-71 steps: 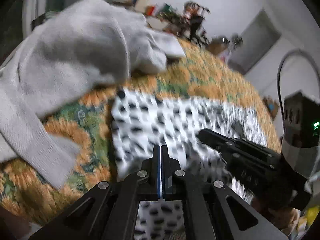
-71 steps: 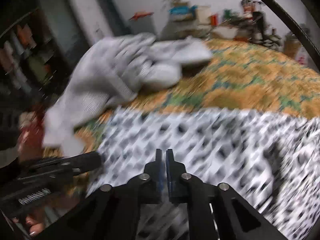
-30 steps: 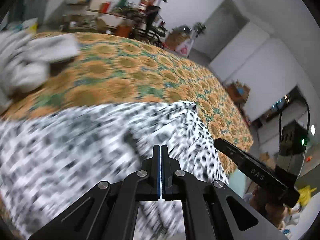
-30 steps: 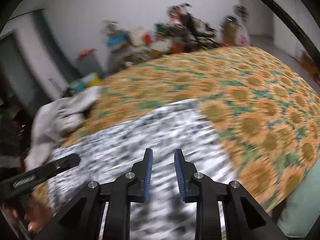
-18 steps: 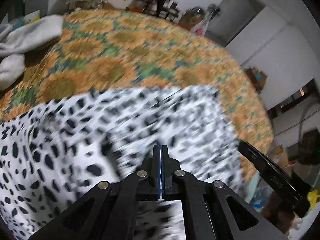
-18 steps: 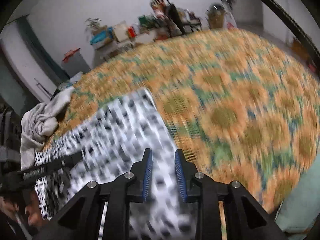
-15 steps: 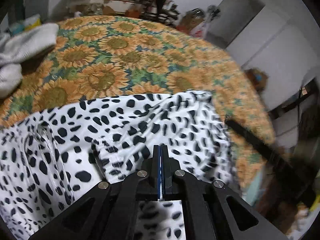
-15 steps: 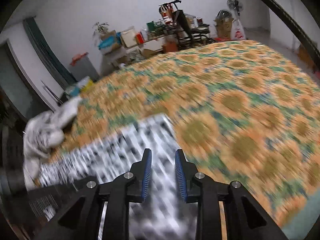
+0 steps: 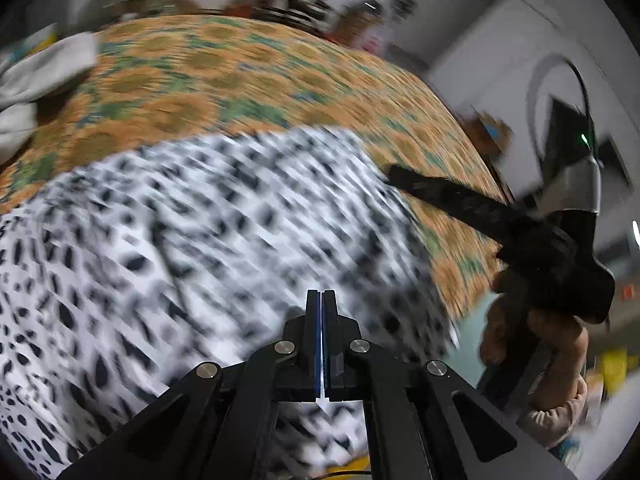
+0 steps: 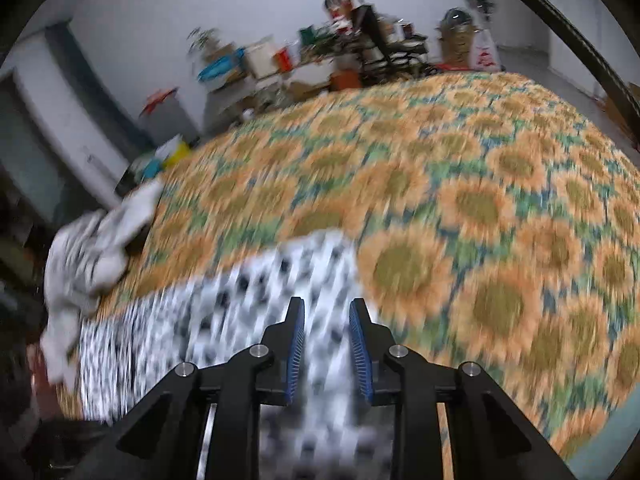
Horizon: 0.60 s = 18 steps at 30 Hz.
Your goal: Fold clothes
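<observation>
A white garment with black spots (image 9: 200,240) lies spread on the sunflower bedspread (image 9: 240,72). My left gripper (image 9: 322,296) hovers over its near part, pads pressed together with nothing seen between them. My right gripper (image 9: 400,176), held in a hand (image 9: 520,320), reaches in from the right, its tip by the garment's right edge. In the right wrist view the right gripper (image 10: 326,308) stands open just above the spotted garment (image 10: 240,312), whose far corner lies straight ahead. No cloth is pinched between its blue pads (image 10: 297,344).
A crumpled pale grey garment (image 10: 88,248) lies at the bed's far left, also the grey garment (image 9: 40,76). Bare bedspread (image 10: 480,200) stretches right and beyond. Cluttered shelves (image 10: 320,52) line the far wall. The bed's edge drops off at the lower right.
Both views have swung and blurred. In the left wrist view the right gripper has come in towards the spotted garment's right edge. The garment's corner has drawn nearer the right gripper's jaws.
</observation>
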Each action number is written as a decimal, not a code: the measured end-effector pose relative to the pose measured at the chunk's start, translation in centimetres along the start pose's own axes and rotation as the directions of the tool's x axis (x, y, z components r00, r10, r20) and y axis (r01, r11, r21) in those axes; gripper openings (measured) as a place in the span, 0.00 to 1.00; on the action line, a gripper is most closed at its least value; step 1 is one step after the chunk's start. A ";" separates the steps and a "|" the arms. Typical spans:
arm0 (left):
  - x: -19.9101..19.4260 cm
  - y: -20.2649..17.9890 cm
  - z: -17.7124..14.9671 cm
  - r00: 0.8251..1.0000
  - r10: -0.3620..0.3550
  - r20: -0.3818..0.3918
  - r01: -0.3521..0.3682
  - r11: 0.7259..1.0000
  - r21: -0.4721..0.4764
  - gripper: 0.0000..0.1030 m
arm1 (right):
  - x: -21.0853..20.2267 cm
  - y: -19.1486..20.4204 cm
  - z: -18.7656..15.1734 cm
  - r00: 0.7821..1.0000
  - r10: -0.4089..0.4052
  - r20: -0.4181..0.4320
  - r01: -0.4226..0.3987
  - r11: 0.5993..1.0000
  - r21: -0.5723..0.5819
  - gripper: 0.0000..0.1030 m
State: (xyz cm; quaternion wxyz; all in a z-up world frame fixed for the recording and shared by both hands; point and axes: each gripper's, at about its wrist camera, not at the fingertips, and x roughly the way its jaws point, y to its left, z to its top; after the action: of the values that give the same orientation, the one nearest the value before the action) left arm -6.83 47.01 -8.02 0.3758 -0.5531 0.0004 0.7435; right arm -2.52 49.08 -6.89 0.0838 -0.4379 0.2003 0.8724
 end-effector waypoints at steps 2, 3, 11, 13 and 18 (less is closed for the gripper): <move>1.2 0.1 -1.0 0.999 0.045 -0.027 -0.045 0.999 0.012 0.02 | 0.0 -0.4 -2.4 1.000 -0.022 -0.021 0.022 1.000 -0.004 0.24; 1.8 0.3 -1.6 0.997 0.068 -0.039 -0.068 0.998 0.011 0.02 | -0.2 -1.1 -3.6 0.999 -0.044 -0.020 0.044 0.999 0.002 0.22; -0.4 0.2 -4.0 1.000 0.013 0.012 -0.013 1.000 0.006 0.02 | -5.5 0.7 -10.0 0.995 -0.027 0.094 0.023 0.999 0.037 0.33; -0.2 0.6 -4.8 1.000 0.006 0.006 -0.006 1.000 -0.002 0.02 | -5.1 2.0 -11.4 0.998 -0.007 0.066 0.007 1.000 0.006 0.36; -2.0 2.4 -5.9 0.994 -0.106 0.025 0.107 0.993 -0.045 0.02 | -4.4 3.0 -14.8 0.998 -0.047 0.030 0.048 0.999 -0.004 0.36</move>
State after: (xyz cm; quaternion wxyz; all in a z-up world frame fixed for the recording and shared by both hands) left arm -3.16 41.71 -9.66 0.4019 -0.5524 -0.0503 0.7285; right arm 9.92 40.21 -10.47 0.1065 -0.4295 0.1863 0.8772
